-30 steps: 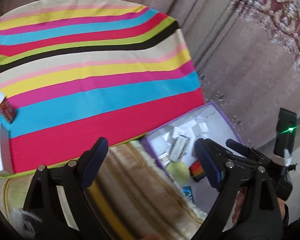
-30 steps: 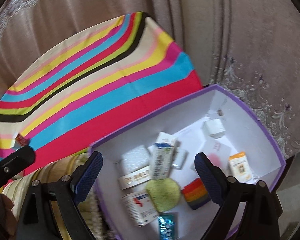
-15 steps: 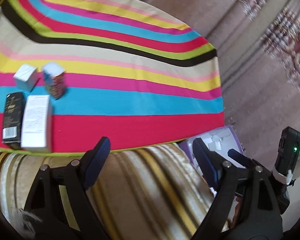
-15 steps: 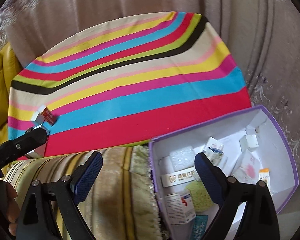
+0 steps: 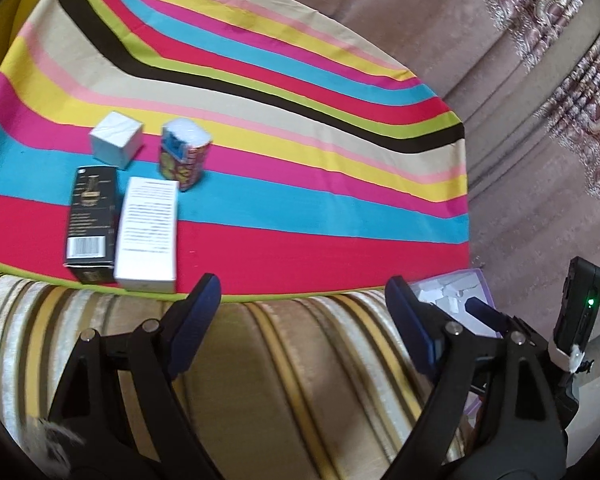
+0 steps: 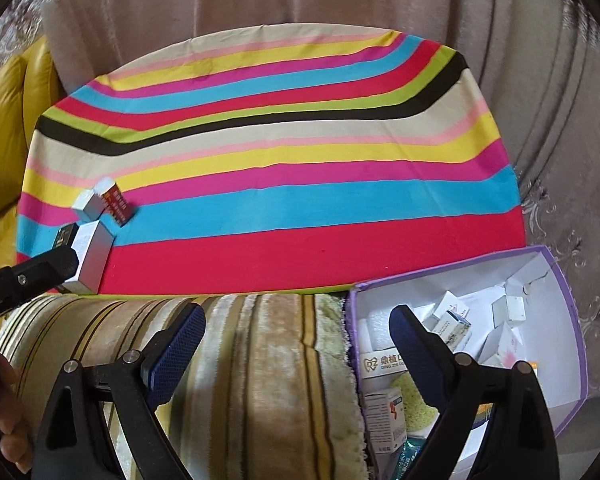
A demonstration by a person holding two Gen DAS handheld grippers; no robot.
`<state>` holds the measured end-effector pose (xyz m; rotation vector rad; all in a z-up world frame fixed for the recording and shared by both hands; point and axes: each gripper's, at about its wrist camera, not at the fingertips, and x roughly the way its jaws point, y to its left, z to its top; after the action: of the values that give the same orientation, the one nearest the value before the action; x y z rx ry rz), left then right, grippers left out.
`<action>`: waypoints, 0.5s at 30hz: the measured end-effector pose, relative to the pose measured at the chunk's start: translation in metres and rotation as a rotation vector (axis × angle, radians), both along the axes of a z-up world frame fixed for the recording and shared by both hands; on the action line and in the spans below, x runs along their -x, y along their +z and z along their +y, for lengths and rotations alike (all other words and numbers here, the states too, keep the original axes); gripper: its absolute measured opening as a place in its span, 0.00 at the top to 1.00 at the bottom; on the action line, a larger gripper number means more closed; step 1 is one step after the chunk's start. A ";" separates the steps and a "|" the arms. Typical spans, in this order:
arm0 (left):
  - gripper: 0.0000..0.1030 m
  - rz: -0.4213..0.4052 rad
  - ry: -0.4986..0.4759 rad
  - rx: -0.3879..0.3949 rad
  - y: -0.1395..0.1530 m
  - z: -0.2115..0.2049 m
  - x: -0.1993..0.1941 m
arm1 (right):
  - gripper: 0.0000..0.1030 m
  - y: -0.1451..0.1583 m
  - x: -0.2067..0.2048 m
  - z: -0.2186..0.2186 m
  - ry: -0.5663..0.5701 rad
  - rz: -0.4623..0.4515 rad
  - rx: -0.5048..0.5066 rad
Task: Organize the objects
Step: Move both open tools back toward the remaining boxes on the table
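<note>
From the left wrist, the left gripper [image 5: 302, 308] hangs spread and empty over a striped plush cushion [image 5: 284, 368]. On the striped cloth [image 5: 300, 128] sit 4 boxes: white cube [image 5: 116, 140], patterned carton [image 5: 185, 154], black box [image 5: 91, 220], white box [image 5: 148, 234].

The right wrist alone shows inside the purple-rimmed box [image 6: 556, 364]: small cartons and a green pad. The right gripper [image 6: 296, 340] is released, empty.

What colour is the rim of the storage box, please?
Purple rim, white inside; clearest in the right wrist view.
</note>
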<state>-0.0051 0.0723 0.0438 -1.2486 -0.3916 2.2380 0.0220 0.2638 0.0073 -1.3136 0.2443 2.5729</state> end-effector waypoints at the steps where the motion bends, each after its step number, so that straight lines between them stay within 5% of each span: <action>1: 0.16 -0.002 0.008 0.000 -0.001 -0.004 0.000 | 0.08 0.000 0.002 -0.002 0.006 -0.002 -0.001; 11: 0.17 -0.019 0.088 0.015 -0.006 -0.043 0.004 | 0.08 -0.002 0.013 -0.021 0.048 -0.026 -0.018; 15: 0.27 -0.026 0.145 0.037 -0.009 -0.063 0.008 | 0.08 -0.004 0.019 -0.027 0.063 -0.031 -0.009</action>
<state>-0.0129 0.0098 0.0353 -1.3069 -0.4654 2.3622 0.0028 0.2368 0.0032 -1.3774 0.1883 2.5997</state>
